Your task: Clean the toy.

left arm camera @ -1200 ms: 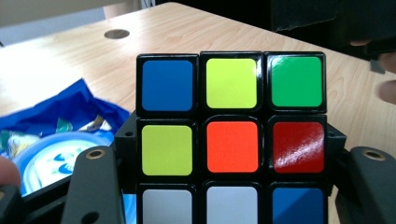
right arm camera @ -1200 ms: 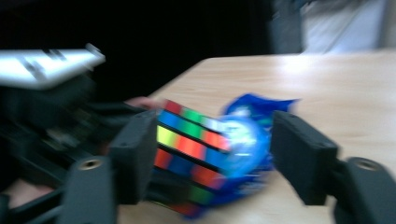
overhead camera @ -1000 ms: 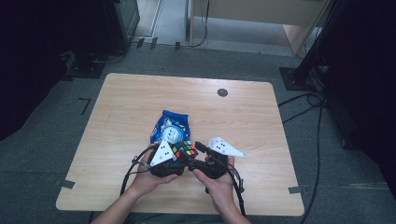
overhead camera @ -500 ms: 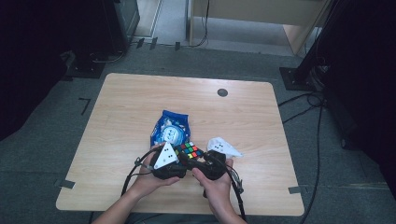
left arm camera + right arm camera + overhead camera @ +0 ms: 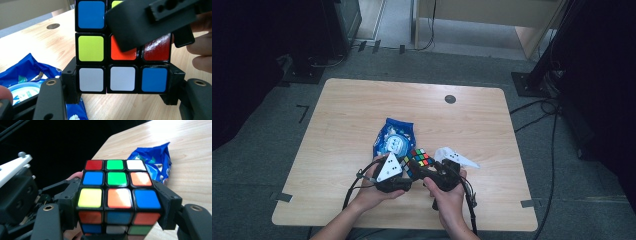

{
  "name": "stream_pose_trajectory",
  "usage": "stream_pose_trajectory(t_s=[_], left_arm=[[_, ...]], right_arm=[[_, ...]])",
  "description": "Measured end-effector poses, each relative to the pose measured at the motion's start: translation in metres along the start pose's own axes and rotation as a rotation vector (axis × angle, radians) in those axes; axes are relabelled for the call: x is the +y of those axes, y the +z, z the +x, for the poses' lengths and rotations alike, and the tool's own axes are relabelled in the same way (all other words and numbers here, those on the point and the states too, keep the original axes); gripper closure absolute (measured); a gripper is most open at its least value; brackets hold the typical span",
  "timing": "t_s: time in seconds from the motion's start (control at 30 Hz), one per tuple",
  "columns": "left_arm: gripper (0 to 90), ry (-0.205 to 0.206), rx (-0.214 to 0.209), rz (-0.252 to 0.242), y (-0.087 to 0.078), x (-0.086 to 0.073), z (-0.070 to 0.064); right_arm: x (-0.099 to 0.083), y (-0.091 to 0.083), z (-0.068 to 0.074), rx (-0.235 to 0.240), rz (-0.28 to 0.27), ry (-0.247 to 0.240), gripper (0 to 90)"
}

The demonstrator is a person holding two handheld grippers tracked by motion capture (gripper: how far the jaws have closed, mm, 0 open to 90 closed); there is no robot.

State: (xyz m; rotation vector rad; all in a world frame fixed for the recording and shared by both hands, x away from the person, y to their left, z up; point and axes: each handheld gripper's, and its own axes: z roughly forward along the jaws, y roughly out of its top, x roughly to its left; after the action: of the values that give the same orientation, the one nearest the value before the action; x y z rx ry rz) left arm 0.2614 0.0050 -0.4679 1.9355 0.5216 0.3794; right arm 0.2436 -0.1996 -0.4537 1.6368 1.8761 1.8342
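Observation:
A scrambled Rubik's cube [image 5: 417, 160] is held just above the table's front middle, between both grippers. In the left gripper view the cube [image 5: 122, 52] sits clamped across its bottom layer by my left gripper [image 5: 122, 86], and a jaw of the other gripper crosses its upper right. My right gripper [image 5: 117, 206] is shut on the cube [image 5: 116, 185] from both sides, with green at its top centre. From above, the left gripper [image 5: 404, 172] and right gripper [image 5: 424, 170] meet at the cube, each held in a hand.
A blue snack bag [image 5: 394, 139] lies flat just behind the cube, also seen as the bag [image 5: 22, 77] and the bag [image 5: 153, 160]. The wooden table [image 5: 352, 110] has a dark round grommet [image 5: 450, 99] near its far edge. Cables trail off the front edge.
Both hands and the cube have shifted slightly; the right gripper's white plate has turned a little. The grip on the cube stays the same.

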Motion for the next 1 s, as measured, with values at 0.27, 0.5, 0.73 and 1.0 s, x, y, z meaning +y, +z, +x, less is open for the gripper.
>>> stream_pose_trajectory(t_s=[0.27, 0.5, 0.73, 1.0], left_arm=[[34.2, -0.052, 0.064, 0.004, -0.008, -0.005, 0.019], [34.2, -0.082, 0.06, 0.012, -0.006, -0.007, 0.025], [34.2, -0.1, 0.06, -0.001, -0.008, -0.007, 0.027], [34.2, -0.093, 0.051, 0.004, -0.006, -0.009, 0.025]], right_arm=[[0.017, -0.026, -0.015, -0.103, -0.024, -0.225, 34.3], [0.019, -0.031, -0.065, -0.359, 0.083, -0.319, 50.4], [0.01, -0.02, -0.099, -0.433, 0.209, -0.305, 49.1], [0.002, -0.005, -0.112, -0.51, 0.236, -0.333, 59.1]])
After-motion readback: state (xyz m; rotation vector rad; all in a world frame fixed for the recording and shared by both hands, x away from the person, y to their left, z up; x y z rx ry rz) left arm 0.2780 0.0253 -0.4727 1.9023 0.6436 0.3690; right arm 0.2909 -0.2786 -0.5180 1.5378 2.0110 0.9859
